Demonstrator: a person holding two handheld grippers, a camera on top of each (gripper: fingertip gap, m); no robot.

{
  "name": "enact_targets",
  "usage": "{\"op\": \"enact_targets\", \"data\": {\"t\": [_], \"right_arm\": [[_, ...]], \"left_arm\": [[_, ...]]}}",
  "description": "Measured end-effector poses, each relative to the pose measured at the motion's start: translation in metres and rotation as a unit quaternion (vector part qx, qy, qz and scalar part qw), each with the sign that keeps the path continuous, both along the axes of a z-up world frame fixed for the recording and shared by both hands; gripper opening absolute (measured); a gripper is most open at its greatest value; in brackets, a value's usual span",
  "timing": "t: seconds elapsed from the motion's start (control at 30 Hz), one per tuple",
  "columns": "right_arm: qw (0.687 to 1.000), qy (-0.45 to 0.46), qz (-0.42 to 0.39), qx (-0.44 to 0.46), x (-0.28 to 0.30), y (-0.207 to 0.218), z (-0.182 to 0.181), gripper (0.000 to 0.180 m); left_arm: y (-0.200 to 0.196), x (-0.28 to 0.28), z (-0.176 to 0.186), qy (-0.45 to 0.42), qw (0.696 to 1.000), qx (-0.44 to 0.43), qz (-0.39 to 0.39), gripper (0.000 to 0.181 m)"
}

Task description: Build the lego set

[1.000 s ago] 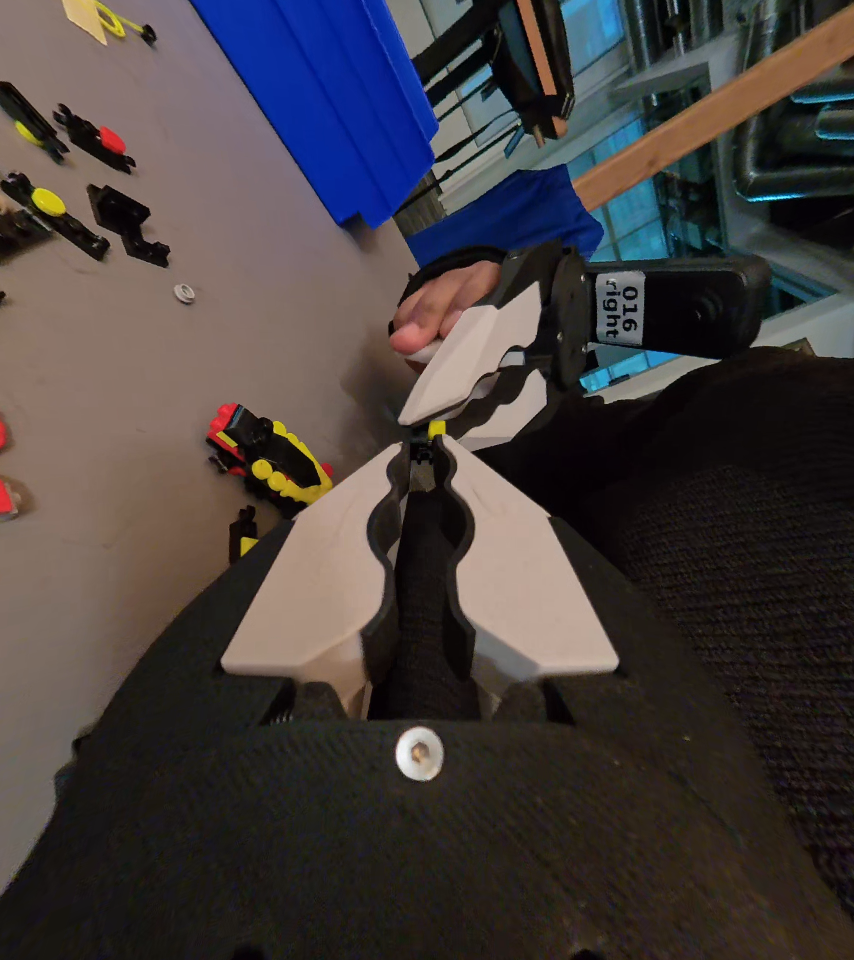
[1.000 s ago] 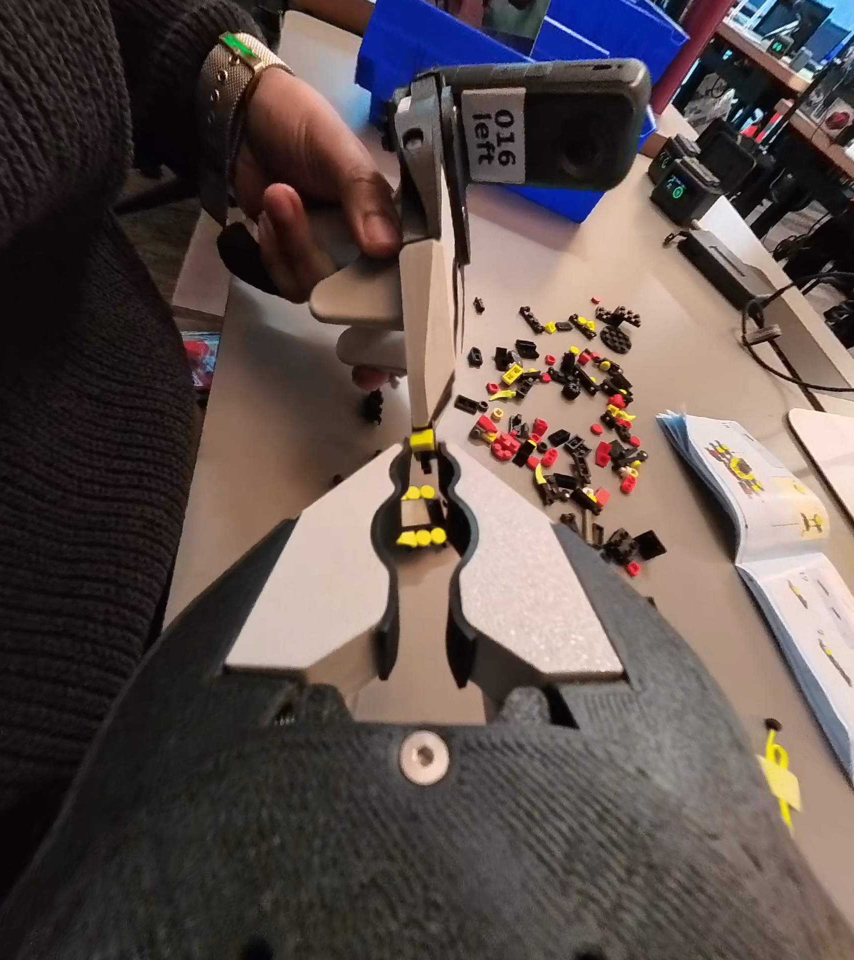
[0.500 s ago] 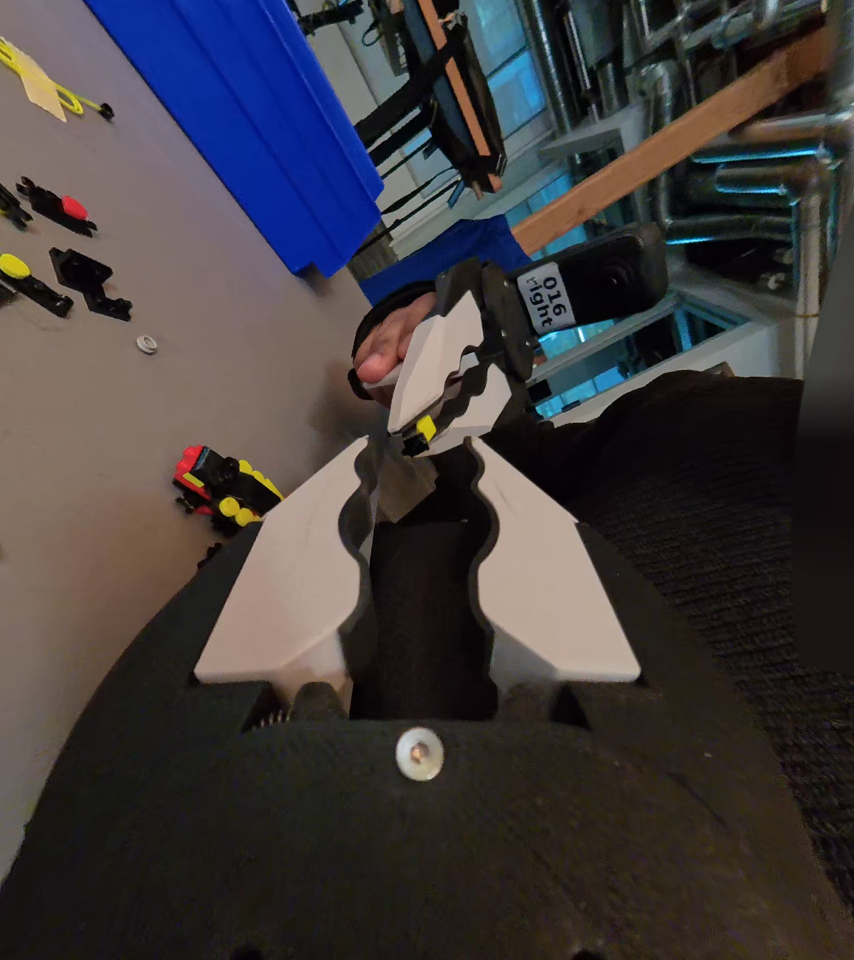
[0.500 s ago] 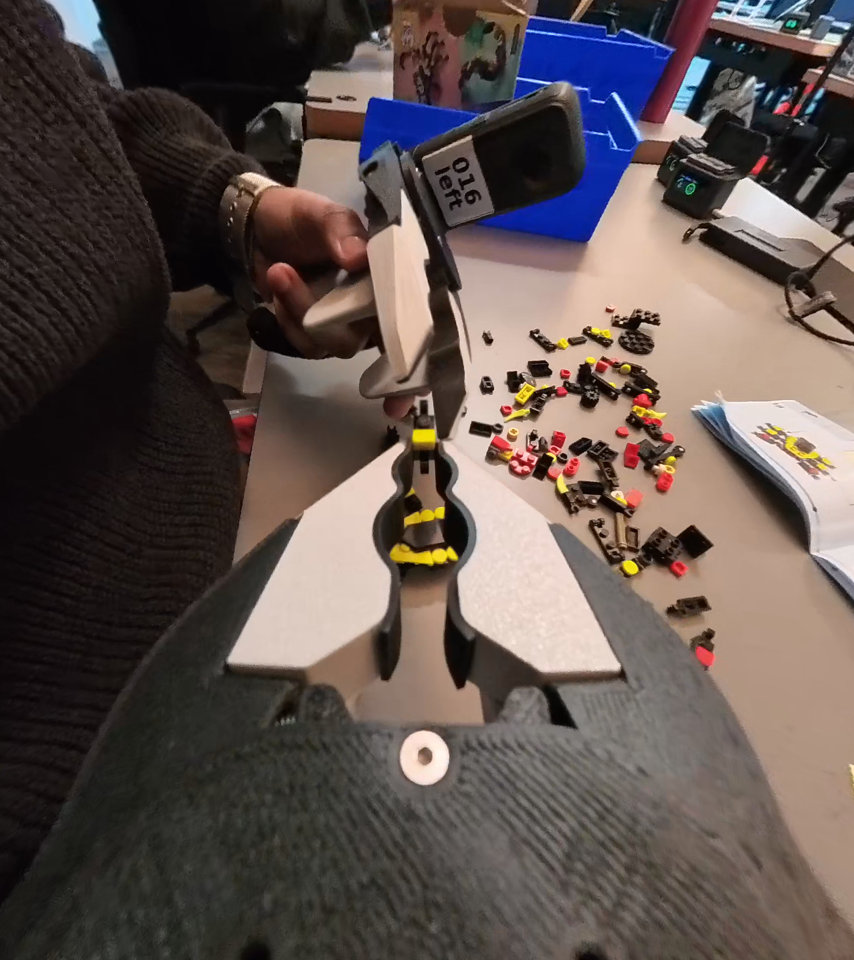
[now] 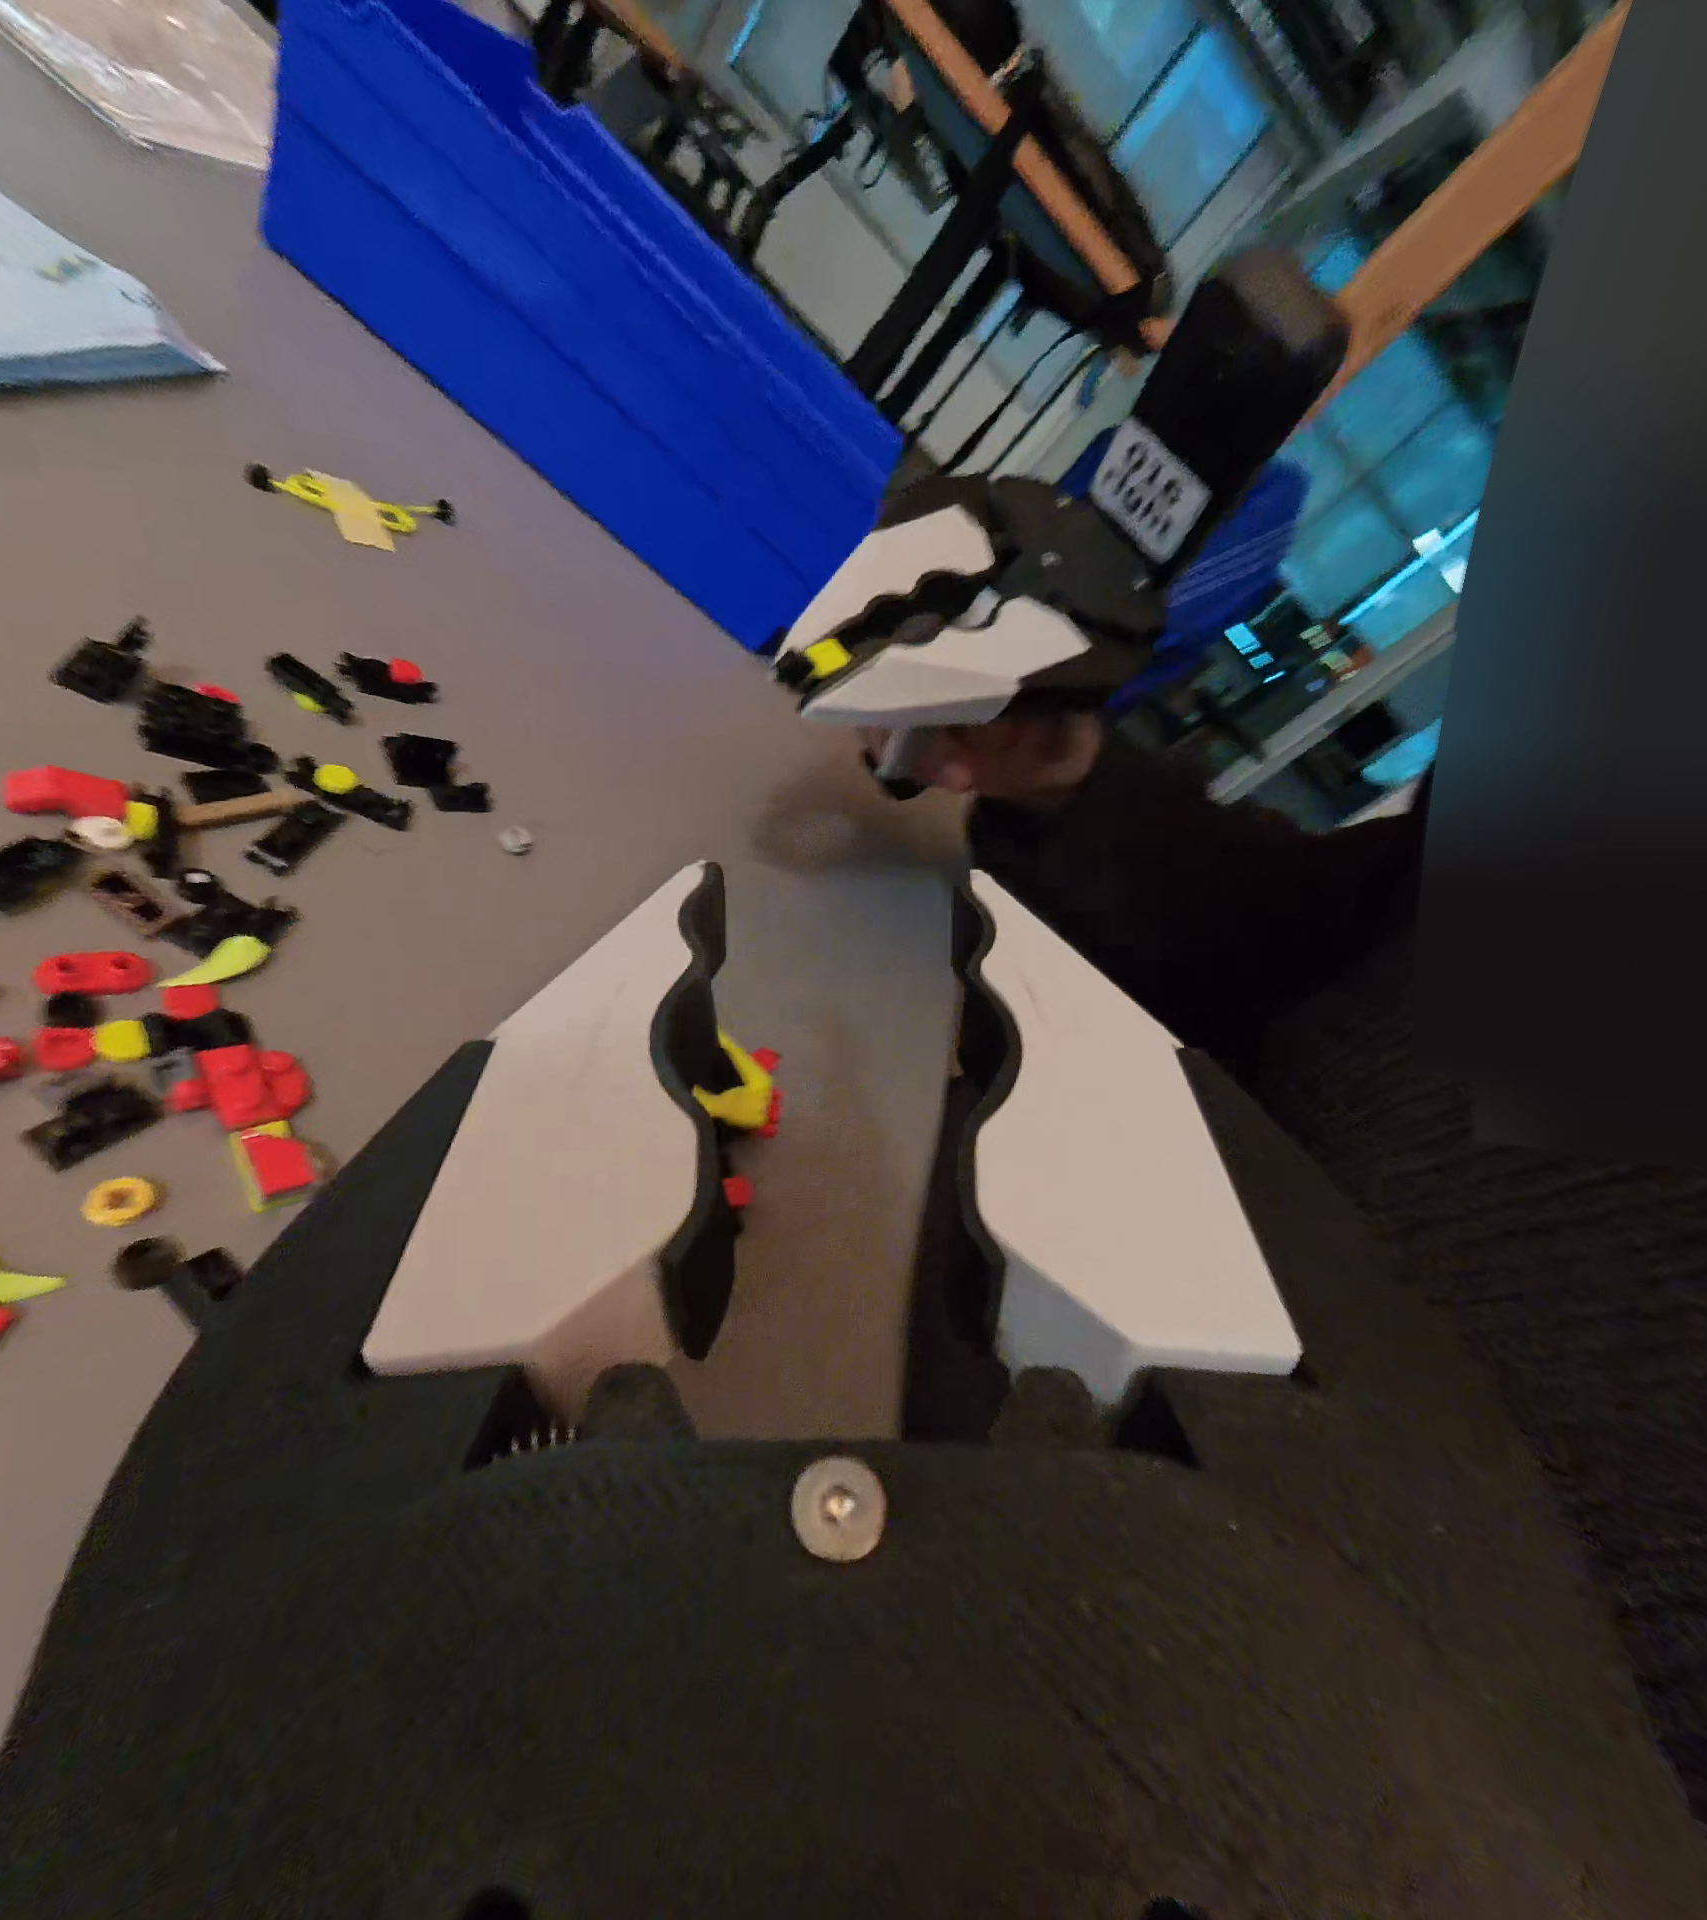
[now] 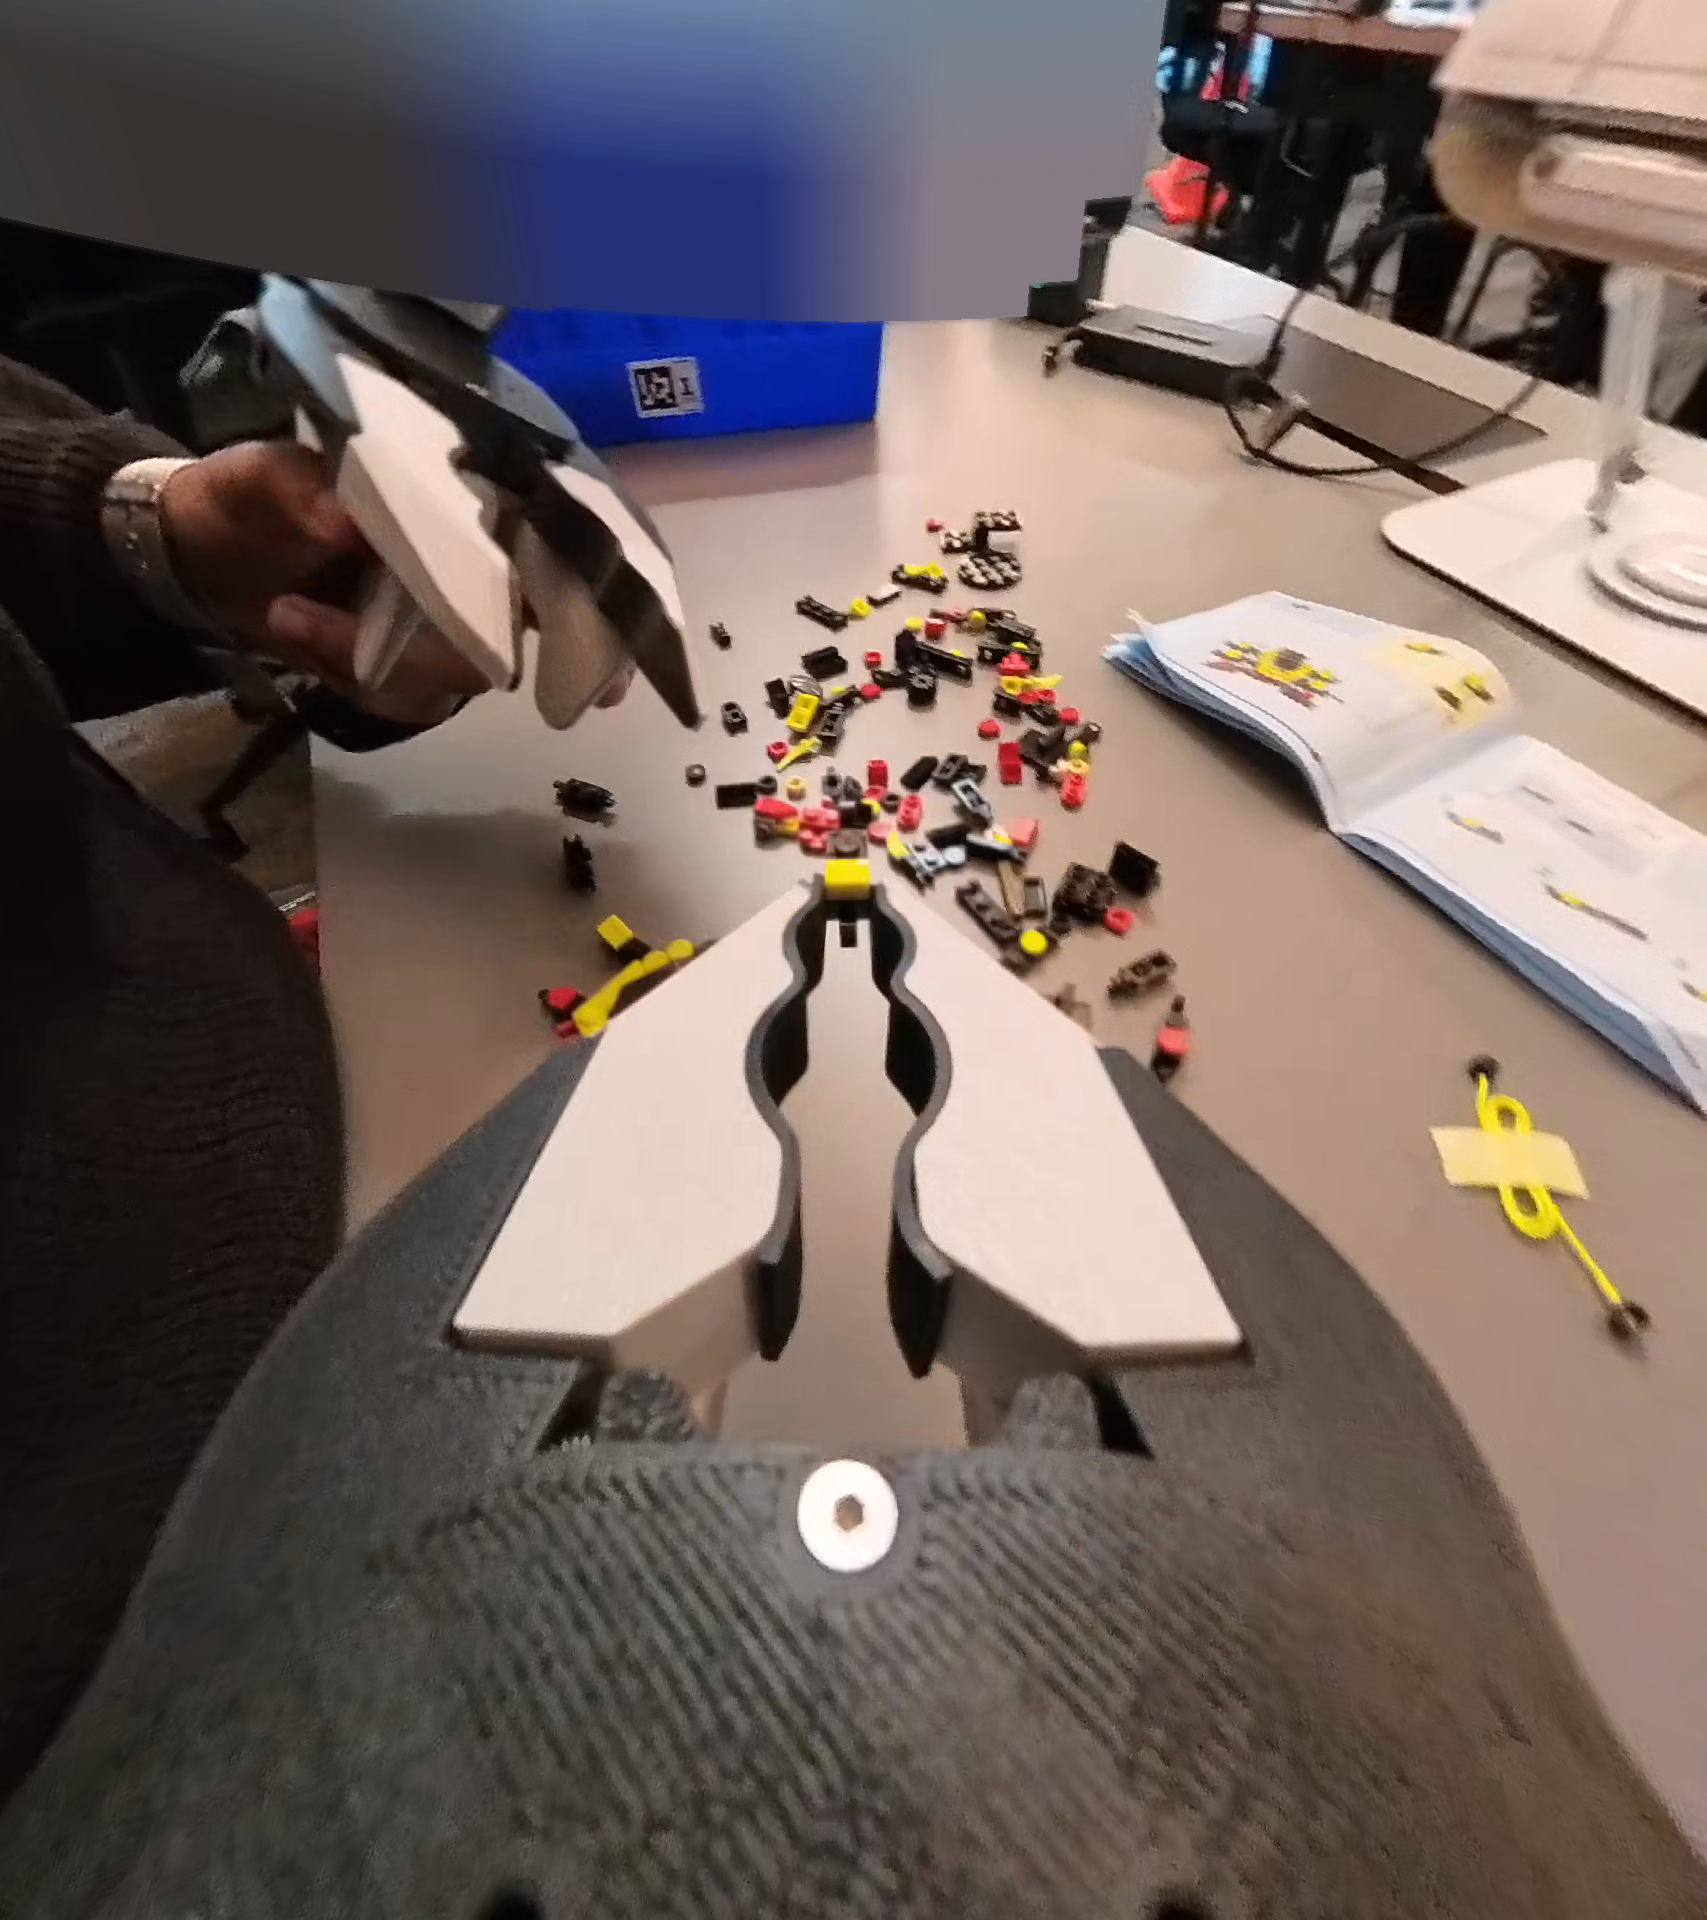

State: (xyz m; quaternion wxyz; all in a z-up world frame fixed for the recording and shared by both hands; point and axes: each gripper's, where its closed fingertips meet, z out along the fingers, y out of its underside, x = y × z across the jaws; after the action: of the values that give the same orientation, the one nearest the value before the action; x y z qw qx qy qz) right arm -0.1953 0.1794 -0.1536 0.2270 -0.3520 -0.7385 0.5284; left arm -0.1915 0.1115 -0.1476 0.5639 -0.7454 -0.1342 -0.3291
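My right gripper [image 6: 844,896] is shut on a small yellow-and-black lego piece [image 6: 845,876], held above the table; it also shows in the left wrist view [image 5: 833,675] with the piece [image 5: 823,658] at its tips. My left gripper [image 5: 836,894] is open and empty, above a partly built yellow, black and red assembly [image 5: 743,1091] lying on the grey table [image 5: 568,665], half hidden by the left finger. In the right wrist view the left gripper [image 6: 620,712] hangs at the upper left, and the assembly [image 6: 625,982] lies just left of my right fingers.
Several loose black, red and yellow pieces [image 6: 932,748] are spread mid-table. An open instruction booklet [image 6: 1451,790] lies to the right and a yellow tag [image 6: 1509,1164] nearer. A blue bin [image 5: 537,260] stands at the back and a white lamp base [image 6: 1659,582] at the far right. About 20 centimeters separates my right fingertips from the yellow tag [image 6: 1509,1164]. Seen from the left wrist view [image 5: 352,505] as well.
My left gripper let go of the small piece, opened wide and swung away over the table. My right gripper kept the piece. The two grippers are now apart.
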Motion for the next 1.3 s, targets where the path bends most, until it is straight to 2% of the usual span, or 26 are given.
{"op": "enact_targets", "data": {"t": [0.17,0.3,0.4,0.67,0.87,1.03,1.17,1.3], "right_arm": [[0.998,-0.059,0.007,-0.014,0.013,0.004,-0.019,0.006],[0.994,-0.104,0.031,0.033,0.019,0.0,-0.045,0.007],[0.99,-0.133,0.032,0.026,0.021,0.002,-0.053,0.006],[0.979,-0.194,0.058,0.013,0.03,-0.01,-0.067,0.007],[0.971,-0.229,0.071,0.019,0.036,-0.016,-0.078,0.007],[0.967,-0.238,0.088,0.037,0.041,-0.023,-0.084,0.007],[0.966,-0.238,0.094,0.04,0.041,-0.027,-0.085,0.006],[0.969,-0.228,0.096,0.029,0.04,-0.027,-0.08,0.006]], "left_arm": [[0.004,-0.002,-0.033,0.119,0.99,-0.081,0.01,0.063],[0.009,0.005,-0.058,0.212,0.968,-0.133,-0.006,0.084],[0.014,0.013,-0.069,0.272,0.95,-0.15,-0.013,0.1],[0.021,0.018,-0.094,0.319,0.927,-0.194,-0.032,0.112],[0.019,0.02,-0.105,0.323,0.919,-0.222,-0.043,0.1],[0.018,0.019,-0.103,0.314,0.924,-0.216,-0.041,0.07],[0.015,0.02,-0.101,0.303,0.928,-0.209,-0.049,0.07],[0.018,0.027,-0.086,0.251,0.95,-0.175,-0.057,0.07]]}}
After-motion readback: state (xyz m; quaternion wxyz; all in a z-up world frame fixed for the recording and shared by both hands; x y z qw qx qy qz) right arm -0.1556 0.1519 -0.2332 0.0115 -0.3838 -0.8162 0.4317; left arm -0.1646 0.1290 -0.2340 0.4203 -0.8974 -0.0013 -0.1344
